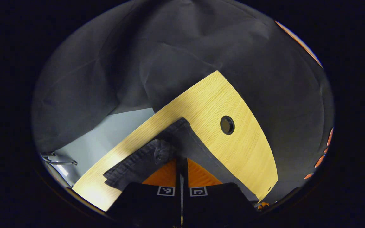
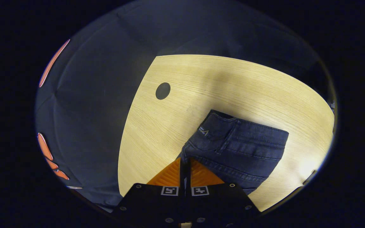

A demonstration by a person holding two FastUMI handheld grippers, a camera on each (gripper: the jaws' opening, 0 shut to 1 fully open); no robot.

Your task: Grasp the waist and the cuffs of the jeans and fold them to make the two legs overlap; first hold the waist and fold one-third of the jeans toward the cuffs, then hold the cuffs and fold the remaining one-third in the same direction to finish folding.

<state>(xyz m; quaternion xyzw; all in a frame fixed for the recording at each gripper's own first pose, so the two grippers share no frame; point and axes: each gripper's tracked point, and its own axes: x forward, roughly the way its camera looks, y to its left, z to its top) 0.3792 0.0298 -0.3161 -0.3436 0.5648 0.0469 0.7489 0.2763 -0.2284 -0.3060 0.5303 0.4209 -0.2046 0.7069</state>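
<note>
On the wooden table [image 2: 233, 82], both grippers' jaws are closed, pinching the folded jeans [image 2: 239, 148]

We find no text we can read. The jeans [image 2: 238, 148] carry a small pale logo with lettering near the waist, too tiny to make out. Each hand-held gripper, left [image 1: 181, 164] and right [image 2: 185, 164], bears two square black-and-white coded markers, no words.
</note>
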